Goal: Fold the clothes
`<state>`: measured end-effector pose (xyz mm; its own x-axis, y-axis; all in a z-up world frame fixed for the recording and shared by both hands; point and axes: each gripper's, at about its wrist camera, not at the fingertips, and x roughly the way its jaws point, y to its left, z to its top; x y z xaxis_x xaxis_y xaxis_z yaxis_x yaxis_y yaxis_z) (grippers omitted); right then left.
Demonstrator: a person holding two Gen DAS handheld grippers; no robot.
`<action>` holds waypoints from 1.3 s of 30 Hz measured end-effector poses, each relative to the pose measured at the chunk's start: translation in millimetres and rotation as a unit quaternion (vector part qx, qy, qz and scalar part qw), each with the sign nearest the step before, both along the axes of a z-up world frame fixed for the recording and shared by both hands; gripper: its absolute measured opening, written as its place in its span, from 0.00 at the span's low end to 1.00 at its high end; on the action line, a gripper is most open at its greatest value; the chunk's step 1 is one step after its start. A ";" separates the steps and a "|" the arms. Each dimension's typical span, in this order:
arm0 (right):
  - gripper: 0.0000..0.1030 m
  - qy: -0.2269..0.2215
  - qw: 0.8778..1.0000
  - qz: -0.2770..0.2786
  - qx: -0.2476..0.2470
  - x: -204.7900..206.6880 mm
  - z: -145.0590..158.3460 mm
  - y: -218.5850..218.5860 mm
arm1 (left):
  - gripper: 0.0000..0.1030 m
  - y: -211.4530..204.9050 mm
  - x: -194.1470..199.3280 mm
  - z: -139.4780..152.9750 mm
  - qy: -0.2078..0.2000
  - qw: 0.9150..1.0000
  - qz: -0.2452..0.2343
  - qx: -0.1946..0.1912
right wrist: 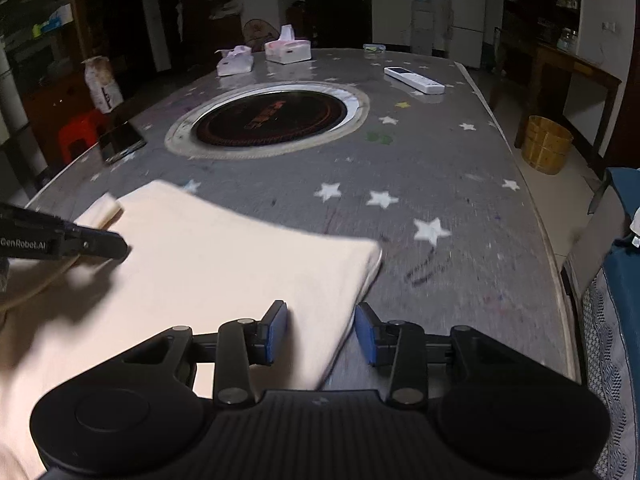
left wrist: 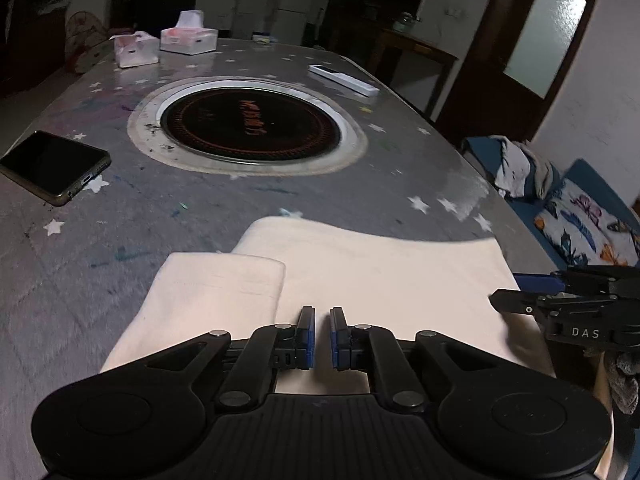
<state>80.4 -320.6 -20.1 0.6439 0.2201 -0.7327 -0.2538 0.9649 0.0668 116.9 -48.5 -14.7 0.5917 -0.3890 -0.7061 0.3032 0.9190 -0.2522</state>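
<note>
A cream garment [left wrist: 380, 276] lies flat on the grey star-patterned table [left wrist: 240, 208], with one folded flap [left wrist: 220, 292] on its left side. My left gripper [left wrist: 322, 334] hovers over the garment's near part, its blue pads almost touching, and nothing is pinched between them. In the right wrist view the garment [right wrist: 224, 256] reaches to its right edge, and that edge runs between the parted fingers of my right gripper [right wrist: 321, 330], which do not press it. The right gripper [left wrist: 516, 290] also shows at the garment's right edge. The left gripper [right wrist: 116, 246] shows over its left part.
A round black cooktop [left wrist: 252, 124] is set into the table's middle. A phone [left wrist: 52, 166] lies at the left, two tissue boxes [left wrist: 188, 36] at the far end, and a white remote [right wrist: 414, 79] at the far right. A blue sofa with clothes [left wrist: 520, 168] and a wooden bucket [right wrist: 546, 148] stand to the right.
</note>
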 end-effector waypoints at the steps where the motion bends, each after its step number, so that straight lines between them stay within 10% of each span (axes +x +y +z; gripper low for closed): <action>1: 0.32 0.000 1.000 -0.001 0.001 6.2 -0.1 1.0 | 0.09 2.7 3.8 -0.5 -0.001 1.000 0.005 -0.003; 6: 0.14 -0.004 1.000 0.007 -0.001 30.7 0.1 10.4 | 0.09 20.0 15.7 -0.5 -0.005 0.999 0.043 -0.009; 17: 0.13 -0.026 0.999 0.025 -0.030 73.3 -4.8 35.7 | 0.11 64.1 16.1 4.3 -0.022 0.994 0.106 -0.004; 23: 0.15 -0.032 0.998 0.038 -0.038 65.7 1.7 40.9 | 0.17 59.4 -11.7 14.8 -0.072 0.991 0.098 0.063; 31: 0.32 -0.055 0.993 0.100 -0.014 5.0 28.5 61.9 | 0.33 56.5 -30.9 24.9 -0.128 0.979 0.115 0.108; 39: 0.52 -0.052 0.986 0.157 0.008 -49.7 15.2 96.9 | 0.39 40.9 -10.3 13.1 -0.102 0.985 0.087 0.107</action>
